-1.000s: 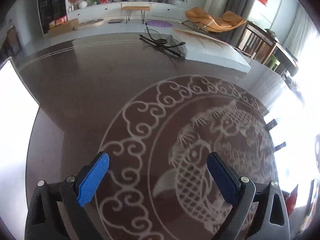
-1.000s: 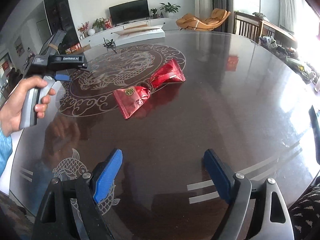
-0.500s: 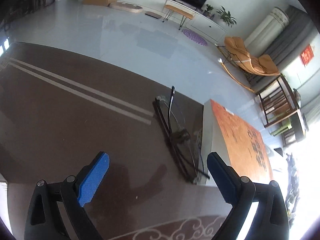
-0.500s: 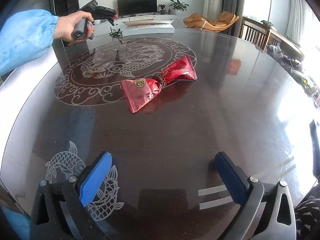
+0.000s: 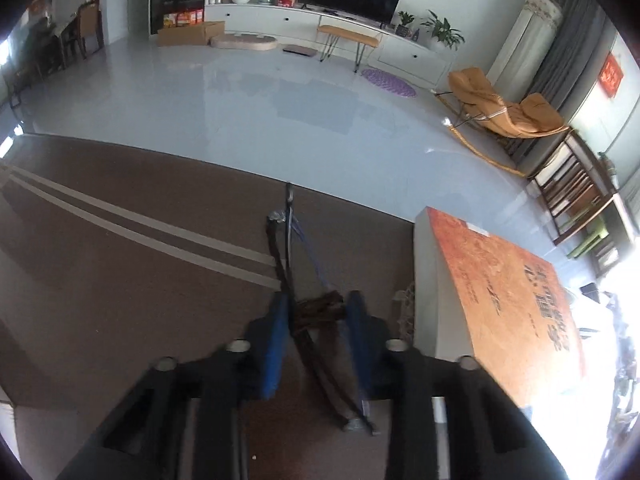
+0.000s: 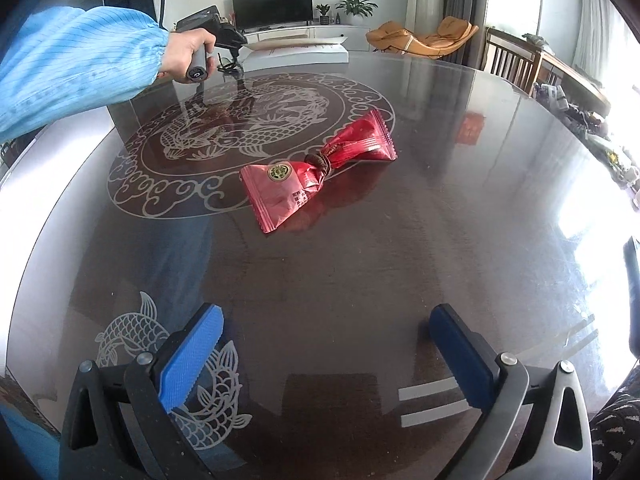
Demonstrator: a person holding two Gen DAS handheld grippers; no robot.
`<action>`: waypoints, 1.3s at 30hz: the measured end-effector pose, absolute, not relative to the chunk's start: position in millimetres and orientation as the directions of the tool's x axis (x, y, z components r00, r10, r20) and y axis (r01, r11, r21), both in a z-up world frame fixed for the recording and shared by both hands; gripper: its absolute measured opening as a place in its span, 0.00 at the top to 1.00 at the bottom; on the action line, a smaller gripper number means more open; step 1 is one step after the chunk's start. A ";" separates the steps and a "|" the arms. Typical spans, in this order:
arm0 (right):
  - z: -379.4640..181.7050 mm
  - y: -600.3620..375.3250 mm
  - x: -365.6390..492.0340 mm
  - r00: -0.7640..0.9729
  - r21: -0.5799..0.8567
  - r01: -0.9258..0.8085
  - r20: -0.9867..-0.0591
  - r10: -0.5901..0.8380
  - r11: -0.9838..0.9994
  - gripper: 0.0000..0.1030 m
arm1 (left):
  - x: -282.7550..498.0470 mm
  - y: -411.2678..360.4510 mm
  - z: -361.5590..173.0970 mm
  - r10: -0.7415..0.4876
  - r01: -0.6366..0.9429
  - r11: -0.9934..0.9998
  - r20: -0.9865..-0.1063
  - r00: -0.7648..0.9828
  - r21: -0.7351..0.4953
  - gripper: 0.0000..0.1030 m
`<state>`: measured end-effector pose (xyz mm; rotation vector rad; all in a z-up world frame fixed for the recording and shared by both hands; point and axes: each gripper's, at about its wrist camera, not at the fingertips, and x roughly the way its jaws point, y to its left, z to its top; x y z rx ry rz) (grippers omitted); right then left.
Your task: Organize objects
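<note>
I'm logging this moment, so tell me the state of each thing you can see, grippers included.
left gripper: jaws narrowed around the glasses, contact not clear
glasses: folded, flat on the table beside the box
box: closed, lying flat at the table edge
red packet: tied at the middle, lying flat, untouched
right gripper: open, empty, above the table
table: glossy, reflective

We are seeing the left gripper (image 5: 316,320) motion-blurred, its blue pads nearly meeting around a dark tangle (image 5: 320,310) whose nature we cannot make out. The orange book (image 5: 508,300) is washing out into glare at the right edge. Across the surface (image 6: 440,220), the tangle is appearing too small to identify.
</note>
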<state>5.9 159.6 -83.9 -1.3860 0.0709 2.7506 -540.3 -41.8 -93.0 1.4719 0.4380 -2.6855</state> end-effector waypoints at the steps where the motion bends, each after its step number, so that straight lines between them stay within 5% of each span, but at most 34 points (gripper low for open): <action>1: -83.8 159.5 5.8 -0.591 0.009 -0.075 -0.806 0.037 -0.997 0.00 | -532.9 -44.2 -91.9 0.095 0.167 -0.961 -0.833 -0.545 -0.219 0.75; 15: -85.9 159.4 8.4 -0.607 -0.005 -0.070 -0.794 0.046 -0.998 0.00 | -204.0 -46.2 -85.9 0.304 -0.211 -0.950 -0.828 -0.472 -0.229 0.72; 16: -86.0 159.4 9.0 -0.611 -0.006 -0.069 -0.790 0.047 -0.998 0.00 | -189.9 -40.1 -86.3 0.314 -0.232 -0.945 -0.829 -0.462 -0.229 0.69; 18: -86.2 159.8 10.2 -0.616 -0.005 -0.064 -0.787 0.044 -0.998 0.00 | -156.4 -33.9 -82.9 0.286 -0.270 -0.947 -0.834 -0.472 -0.172 0.38; 20: -86.0 160.5 10.9 -0.618 -0.005 -0.058 -0.785 0.040 -0.998 0.00 | -138.1 -30.4 -83.1 0.247 -0.269 -0.955 -0.843 -0.477 -0.128 0.24; 26: -86.0 168.3 15.5 -0.621 -0.007 -0.073 -0.782 0.051 -0.997 0.00 | -83.8 -67.4 -88.5 0.231 -0.231 -0.964 -0.839 -0.493 -0.131 0.18; 30: -86.1 168.3 15.8 -0.625 -0.010 -0.083 -0.779 0.060 -0.997 0.00 | -83.3 -67.3 -95.7 0.162 -0.277 -0.961 -0.840 -0.518 -0.015 0.12; 32: -86.3 168.0 15.1 -0.625 -0.011 -0.086 -0.778 0.063 -0.996 0.00 | -78.5 -67.7 -98.5 0.139 -0.278 -0.960 -0.837 -0.529 0.016 0.00; 39: -84.3 170.8 7.6 -0.578 -0.007 -0.064 -0.815 0.043 -0.998 0.00 | -89.5 -66.5 -96.7 0.119 -0.224 -0.975 -0.829 -0.546 0.007 0.00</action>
